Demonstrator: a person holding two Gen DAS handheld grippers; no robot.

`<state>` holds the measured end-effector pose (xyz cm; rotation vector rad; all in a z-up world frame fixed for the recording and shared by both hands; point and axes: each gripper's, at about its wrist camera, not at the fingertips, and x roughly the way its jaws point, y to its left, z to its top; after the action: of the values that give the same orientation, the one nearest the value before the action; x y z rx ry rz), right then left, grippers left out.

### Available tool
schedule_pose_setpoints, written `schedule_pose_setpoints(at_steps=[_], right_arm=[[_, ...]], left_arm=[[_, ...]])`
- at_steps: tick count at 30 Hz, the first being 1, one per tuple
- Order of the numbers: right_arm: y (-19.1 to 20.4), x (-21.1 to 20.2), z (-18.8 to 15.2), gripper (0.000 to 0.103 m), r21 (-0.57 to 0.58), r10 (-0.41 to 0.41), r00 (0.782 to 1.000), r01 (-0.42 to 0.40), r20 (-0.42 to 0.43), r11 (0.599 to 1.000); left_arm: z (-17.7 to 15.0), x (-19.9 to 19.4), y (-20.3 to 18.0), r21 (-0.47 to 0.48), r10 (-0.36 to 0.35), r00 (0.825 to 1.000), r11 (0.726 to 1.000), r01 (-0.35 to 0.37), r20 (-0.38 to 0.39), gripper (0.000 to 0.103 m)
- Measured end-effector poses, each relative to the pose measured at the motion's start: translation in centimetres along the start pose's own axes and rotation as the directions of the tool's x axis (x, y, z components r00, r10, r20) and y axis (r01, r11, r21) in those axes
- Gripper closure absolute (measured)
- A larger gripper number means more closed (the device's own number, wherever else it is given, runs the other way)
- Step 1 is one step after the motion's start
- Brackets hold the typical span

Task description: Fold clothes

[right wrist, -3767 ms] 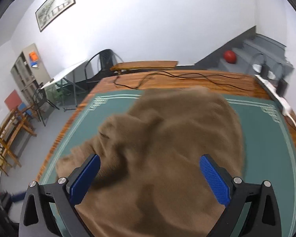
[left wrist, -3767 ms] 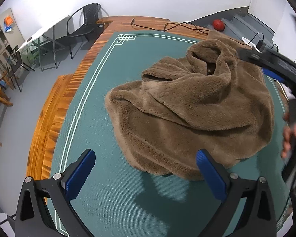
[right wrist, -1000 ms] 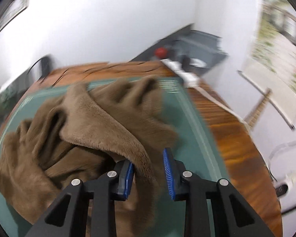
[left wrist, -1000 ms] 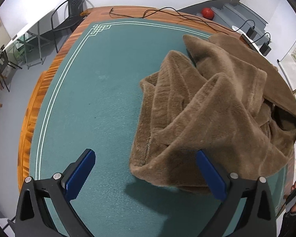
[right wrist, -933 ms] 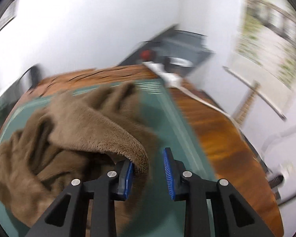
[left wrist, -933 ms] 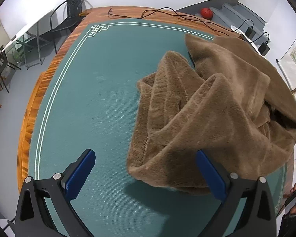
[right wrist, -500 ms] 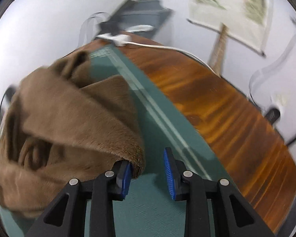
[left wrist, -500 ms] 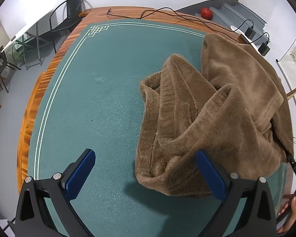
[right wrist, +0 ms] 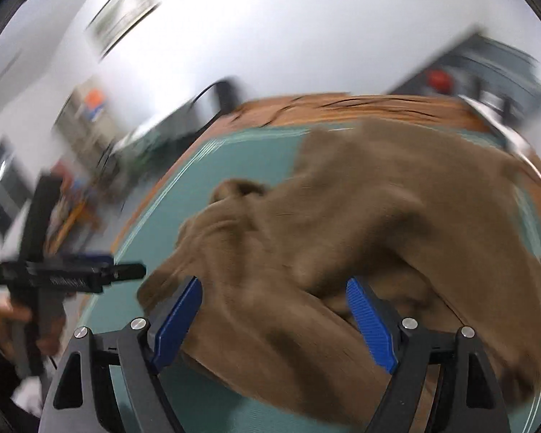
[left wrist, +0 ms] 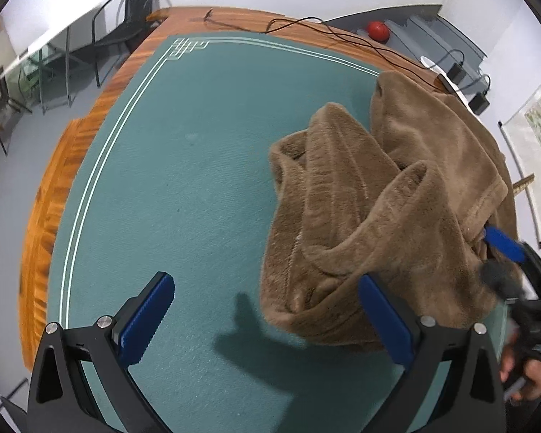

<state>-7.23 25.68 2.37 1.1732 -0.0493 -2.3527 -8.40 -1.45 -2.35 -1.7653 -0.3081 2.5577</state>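
A brown fleece garment [left wrist: 386,209] lies bunched in a heap on the right part of the green table mat [left wrist: 198,180]. My left gripper [left wrist: 267,319] is open and empty, hovering at the heap's near left edge. In the right wrist view, which is motion-blurred, my right gripper [right wrist: 274,321] is open with the garment [right wrist: 342,234] lying between and under its fingers. One blue fingertip of the right gripper [left wrist: 503,243] pokes out at the heap's right edge in the left wrist view. The left gripper's body [right wrist: 54,274] shows at the left of the right wrist view.
The wooden table rim [left wrist: 39,223] rings the mat. Black cables [left wrist: 324,32] and a power strip [left wrist: 451,83] lie at the far edge. A black chair [left wrist: 126,14] and a glass desk stand beyond the table at the left. A red ball [left wrist: 378,30] sits behind.
My right gripper was nearly shut on a fold of the garment; now it is open and swung round to face across the table. The heap has settled lower. My left gripper barely moved.
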Motion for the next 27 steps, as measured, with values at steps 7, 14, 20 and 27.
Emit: schedule_pose_setpoints(at_steps=[7, 14, 20, 27], right_arm=[[1.3, 7.7, 0.7, 0.019, -0.102, 0.037, 0.973, -0.062, -0.229, 0.993], [3.3, 6.1, -3.9, 0.065, -0.123, 0.144, 0.937, -0.191, -0.318, 0.974], [4.7, 2.2, -9.6, 0.065, -0.118, 0.301, 0.835, -0.393, -0.462, 0.912], [2.4, -1.1, -13.7, 0.064, -0.017, 0.294, 0.856, -0.332, -0.424, 0.943]], left_arm=[[0.1, 0.7, 2.9, -0.139, -0.129, 0.99, 0.983, 0.121, -0.05, 0.001], [1.5, 0.8, 2.7, -0.178, -0.19, 0.981, 0.967, 0.181, -0.039, 0.001], [2.5, 1.6, 1.0, -0.156, -0.183, 0.982, 0.972, 0.174, -0.045, 0.001], [3.1, 2.5, -1.4, -0.122, -0.192, 0.979, 0.975, 0.183, -0.062, 0.001]])
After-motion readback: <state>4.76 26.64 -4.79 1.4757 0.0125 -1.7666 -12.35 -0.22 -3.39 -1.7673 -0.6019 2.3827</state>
